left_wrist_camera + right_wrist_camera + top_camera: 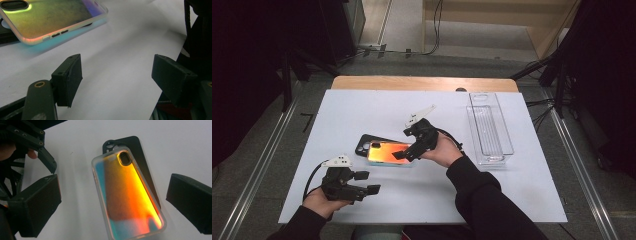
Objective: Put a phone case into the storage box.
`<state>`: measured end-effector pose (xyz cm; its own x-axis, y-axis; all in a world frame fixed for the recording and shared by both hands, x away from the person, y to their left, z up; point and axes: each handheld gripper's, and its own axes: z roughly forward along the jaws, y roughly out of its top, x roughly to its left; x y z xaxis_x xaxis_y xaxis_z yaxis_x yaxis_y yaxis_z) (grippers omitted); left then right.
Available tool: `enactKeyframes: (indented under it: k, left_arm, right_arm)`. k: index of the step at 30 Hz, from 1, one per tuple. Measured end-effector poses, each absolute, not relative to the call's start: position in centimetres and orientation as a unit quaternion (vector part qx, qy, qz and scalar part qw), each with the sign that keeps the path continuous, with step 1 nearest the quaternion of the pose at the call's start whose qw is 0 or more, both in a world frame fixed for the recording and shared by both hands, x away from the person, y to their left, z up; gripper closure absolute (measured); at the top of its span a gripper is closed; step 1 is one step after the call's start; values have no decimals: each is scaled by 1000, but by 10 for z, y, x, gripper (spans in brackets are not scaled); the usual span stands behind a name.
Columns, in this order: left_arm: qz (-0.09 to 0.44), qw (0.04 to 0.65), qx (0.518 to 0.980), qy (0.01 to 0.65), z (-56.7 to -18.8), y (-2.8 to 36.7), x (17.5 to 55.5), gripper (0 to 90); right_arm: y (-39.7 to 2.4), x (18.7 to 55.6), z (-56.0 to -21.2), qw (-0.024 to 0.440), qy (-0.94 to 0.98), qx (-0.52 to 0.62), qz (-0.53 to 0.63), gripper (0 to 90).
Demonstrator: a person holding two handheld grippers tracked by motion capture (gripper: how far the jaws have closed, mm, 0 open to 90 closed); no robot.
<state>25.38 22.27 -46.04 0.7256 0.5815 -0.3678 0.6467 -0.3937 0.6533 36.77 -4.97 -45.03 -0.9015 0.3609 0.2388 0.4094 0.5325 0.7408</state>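
High view shows my right gripper (406,150) with fingers spread wide over the iridescent phone case (388,153), which lies atop a black case (371,141) mid-bench; my left gripper (368,182) rests released, empty.

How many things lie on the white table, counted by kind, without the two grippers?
Phone cases: 2, the iridescent case lying partly on the black case.
Clear plastic trays: 1, the clear tray, apart from the cases at the right.
Total: 3
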Motion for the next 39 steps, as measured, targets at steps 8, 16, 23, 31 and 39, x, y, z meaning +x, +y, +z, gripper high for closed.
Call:
enactKeyframes:
  k: [8,16,23,31,39]
  left_arm:
    - [-41,410,834,367,-460,223,254,243]
    - [-42,410,834,367,-460,223,254,243]
    - [-43,409,834,367,-461,223,254,243]
    - [-43,409,835,367,-461,223,254,243]
    - [-41,408,835,368,-461,223,254,243]
  right_arm:
    - [-29,371,-457,19,-883,-208,-421,0]
    - [-17,380,-466,2,-880,-232,-414,111]
    - [-12,382,-475,19,-882,-226,-412,0]
    - [-7,383,-483,18,-887,-227,-401,0]
    - [-4,384,-494,7,-897,-222,-382,0]
